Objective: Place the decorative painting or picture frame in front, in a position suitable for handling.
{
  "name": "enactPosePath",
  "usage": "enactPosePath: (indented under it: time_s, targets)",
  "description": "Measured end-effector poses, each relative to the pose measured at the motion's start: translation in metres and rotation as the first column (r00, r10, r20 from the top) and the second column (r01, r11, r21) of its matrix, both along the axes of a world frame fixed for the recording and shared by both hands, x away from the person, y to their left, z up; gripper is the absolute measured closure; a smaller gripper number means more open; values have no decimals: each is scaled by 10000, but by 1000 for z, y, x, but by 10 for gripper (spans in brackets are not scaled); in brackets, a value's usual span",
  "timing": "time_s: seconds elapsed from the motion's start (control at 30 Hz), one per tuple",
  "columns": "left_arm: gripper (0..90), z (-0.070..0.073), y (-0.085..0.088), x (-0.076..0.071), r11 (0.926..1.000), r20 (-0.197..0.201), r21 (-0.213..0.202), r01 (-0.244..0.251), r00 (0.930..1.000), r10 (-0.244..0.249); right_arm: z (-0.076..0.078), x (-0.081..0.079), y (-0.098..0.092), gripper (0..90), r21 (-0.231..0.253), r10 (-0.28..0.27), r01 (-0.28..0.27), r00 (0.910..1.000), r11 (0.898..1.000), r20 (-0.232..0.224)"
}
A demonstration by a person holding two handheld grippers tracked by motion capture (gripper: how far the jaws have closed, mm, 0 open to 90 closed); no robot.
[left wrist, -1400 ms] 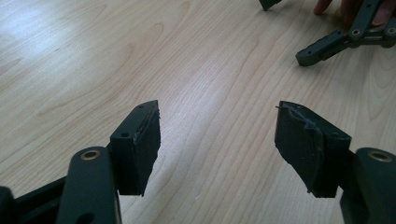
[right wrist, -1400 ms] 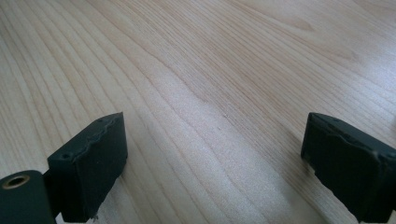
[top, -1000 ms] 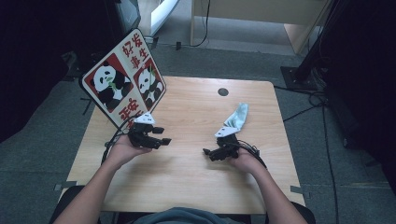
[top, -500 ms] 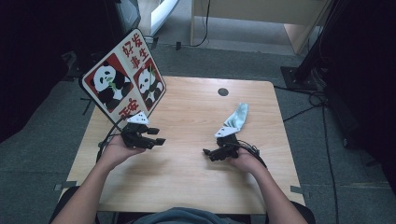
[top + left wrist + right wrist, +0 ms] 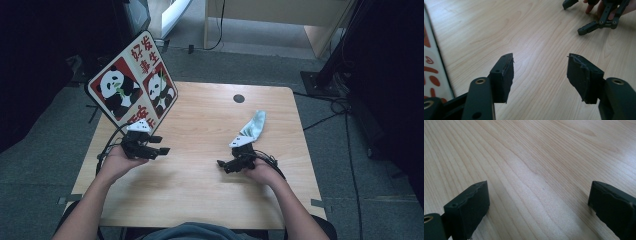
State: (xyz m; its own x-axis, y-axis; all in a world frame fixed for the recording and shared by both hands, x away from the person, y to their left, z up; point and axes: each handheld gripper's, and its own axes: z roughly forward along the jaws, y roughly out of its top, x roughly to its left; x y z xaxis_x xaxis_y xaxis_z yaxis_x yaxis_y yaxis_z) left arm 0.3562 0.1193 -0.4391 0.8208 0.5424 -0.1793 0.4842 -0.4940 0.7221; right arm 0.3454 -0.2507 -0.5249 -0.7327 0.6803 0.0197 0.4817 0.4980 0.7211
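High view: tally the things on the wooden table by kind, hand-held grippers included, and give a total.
Square panda-print bag with red characters, at the table's left edge: 1
Pale blue-green folded cloth: 1
Black two-jaw grippers, left gripper and right gripper, both open with nothing between their jaws: 2
Total: 4

This looks like a lab or recording room rather than a home: a plain wooden table stands alone on grey carpet, with tape marks at its corners, loose cables trailing over the floor, a stand's dark leg and bare light-wood furniture behind.
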Motion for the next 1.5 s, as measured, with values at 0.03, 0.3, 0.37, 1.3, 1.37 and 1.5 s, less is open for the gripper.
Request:
enactPosePath:
  time_s: [0.03,0.3,0.37,1.3,1.37,1.5]
  targets:
    - [358,0,2,0,9999,-108,-127,77,9999,-79,0,0,0,34,-7,-21,21,10000,10000,-47]
    - [331,1,15,-5,9995,-133,-243,-200,9997,197,0,0,1,21,-30,21,-22,10000,10000,-86]
    - [329,1,17,-5,9995,-71,-218,-239,9997,237,0,0,1,18,-37,31,-31,9999,10000,-96]
    - [399,4,84,-25,9813,73,-372,-1891,9819,1895,0,7,8,0,-112,511,-512,9986,9986,-115]
    - [408,5,91,-26,9776,42,-360,-2076,9782,2078,0,8,9,0,-97,521,-523,9986,9986,-133]
    - [414,5,103,-29,9655,49,-504,-2553,9667,2559,0,9,11,0,-109,589,-591,9982,9982,-121]
